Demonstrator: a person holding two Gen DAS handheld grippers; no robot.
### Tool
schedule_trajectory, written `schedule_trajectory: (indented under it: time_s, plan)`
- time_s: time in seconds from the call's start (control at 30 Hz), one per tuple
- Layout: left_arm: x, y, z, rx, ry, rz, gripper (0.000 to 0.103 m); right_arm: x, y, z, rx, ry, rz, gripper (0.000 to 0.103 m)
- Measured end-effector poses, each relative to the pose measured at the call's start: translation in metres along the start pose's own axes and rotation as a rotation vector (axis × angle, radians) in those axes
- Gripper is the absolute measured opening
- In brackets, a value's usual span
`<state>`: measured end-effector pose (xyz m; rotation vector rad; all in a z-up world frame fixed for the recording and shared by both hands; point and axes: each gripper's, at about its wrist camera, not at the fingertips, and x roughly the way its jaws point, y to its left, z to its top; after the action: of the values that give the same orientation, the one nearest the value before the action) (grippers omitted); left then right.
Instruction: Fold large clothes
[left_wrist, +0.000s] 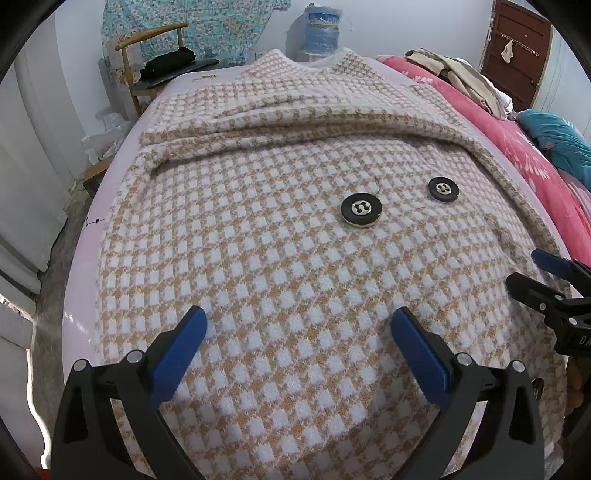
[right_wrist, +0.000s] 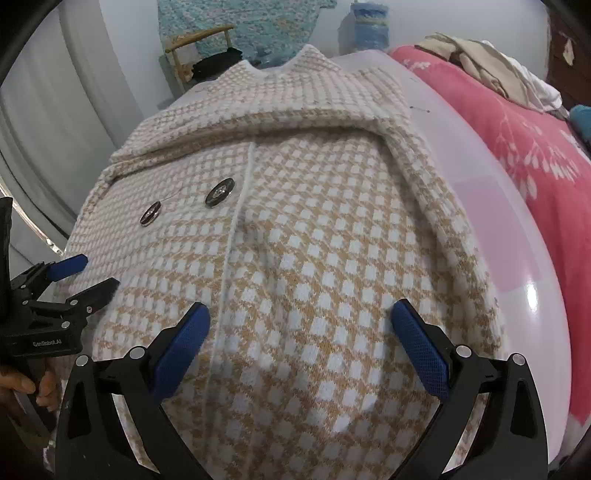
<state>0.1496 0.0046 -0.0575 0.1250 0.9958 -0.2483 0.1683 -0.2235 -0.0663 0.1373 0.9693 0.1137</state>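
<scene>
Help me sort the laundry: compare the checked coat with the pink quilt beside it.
The checked coat is tan-and-white houndstooth with two black buttons; the pink quilt is plain pink with white floral print. The coat is spread flat, sleeves folded across; the quilt lies bunched under loose clothes. Both are on the bed.

Each claw, the left claw (left_wrist: 299, 347) and the right claw (right_wrist: 301, 345), has a black forked frame with round silver screws at the finger joints and textured blue pads (right_wrist: 419, 349) lining the fingers' inner faces. Seen from the right wrist, the left claw's black body carries small white "GenRobot.AI" lettering behind its fingers.
</scene>
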Motion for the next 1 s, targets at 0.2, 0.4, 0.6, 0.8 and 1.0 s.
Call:
schedule_trajectory:
  time_s: [0.2, 0.4, 0.6, 0.8, 1.0]
  plan:
    - [0.0006, 0.0001, 0.0003, -0.001, 0.002, 0.000, 0.099, 0.0001, -0.0008, 0.0009, 0.006, 0.013, -0.002, 0.095]
    - [0.0013, 0.0005, 0.0002, -0.004, 0.004, 0.000, 0.099, 0.0009, 0.0001, 0.0013, 0.020, 0.023, -0.009, 0.095]
    - [0.0007, 0.0007, -0.0003, -0.017, 0.009, 0.005, 0.099, 0.0011, -0.0001, 0.0028, 0.020, 0.026, -0.009, 0.095]
    - [-0.0004, -0.0002, 0.0015, -0.037, 0.026, 0.021, 0.099, 0.0007, 0.0013, 0.0039, 0.040, 0.042, -0.020, 0.095]
    - [-0.0020, -0.0006, -0.0008, -0.047, 0.020, 0.031, 0.099, -0.0008, 0.0034, 0.0008, 0.075, 0.035, -0.038, 0.095]
